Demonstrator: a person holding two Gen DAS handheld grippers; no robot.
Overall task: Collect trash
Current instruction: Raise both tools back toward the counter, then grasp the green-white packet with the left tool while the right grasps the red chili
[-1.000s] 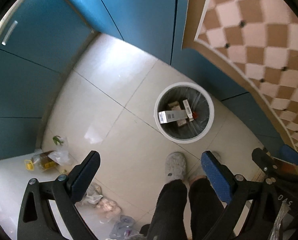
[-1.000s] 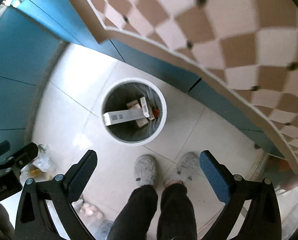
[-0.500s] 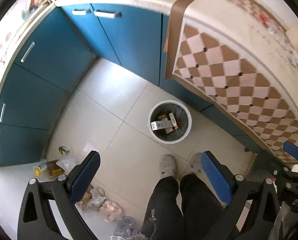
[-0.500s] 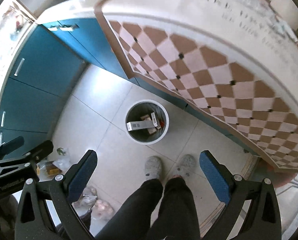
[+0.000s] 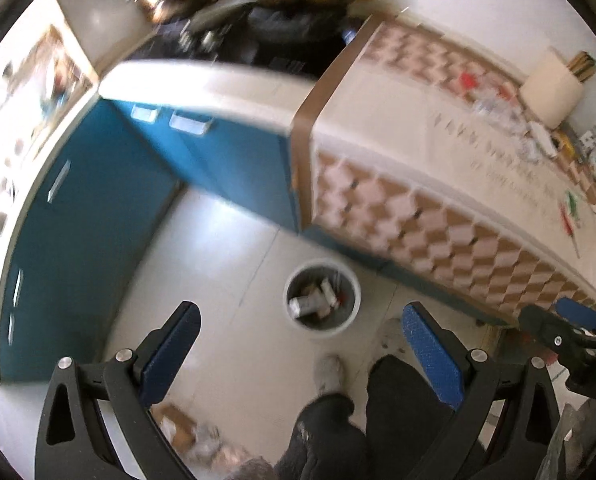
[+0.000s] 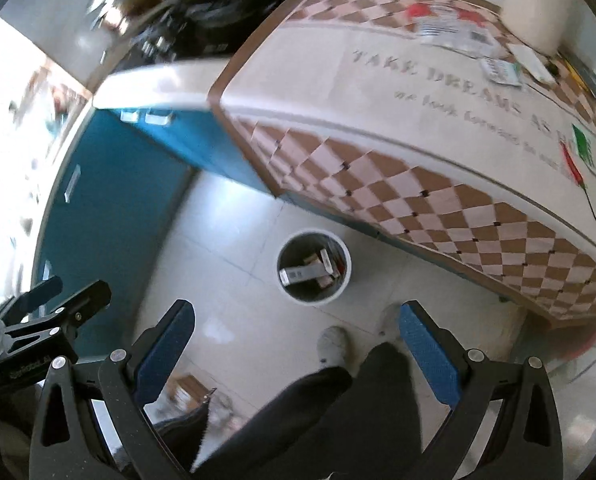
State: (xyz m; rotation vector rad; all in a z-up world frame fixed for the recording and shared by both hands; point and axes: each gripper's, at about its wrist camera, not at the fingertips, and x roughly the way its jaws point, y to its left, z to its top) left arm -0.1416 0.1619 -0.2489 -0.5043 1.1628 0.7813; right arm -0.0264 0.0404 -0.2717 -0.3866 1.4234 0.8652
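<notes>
A round white trash bin (image 5: 322,297) stands on the tiled floor beside the checkered table; it also shows in the right wrist view (image 6: 314,267). It holds several small boxes and wrappers (image 6: 302,274). My left gripper (image 5: 298,354) is open and empty, high above the floor. My right gripper (image 6: 296,348) is open and empty, also high above the bin. Loose wrappers and packets (image 6: 461,34) lie on the far part of the tabletop. Both views are blurred.
A table with a checkered cloth (image 6: 437,128) fills the right side. Blue cabinets (image 5: 110,208) line the left and back. The person's legs and slippers (image 6: 333,345) stand near the bin. Bags and packets (image 5: 186,436) lie on the floor at lower left.
Both grippers have risen well away from the bin, which now looks much smaller. The tabletop and the counter have come into view. Both grippers stay open.
</notes>
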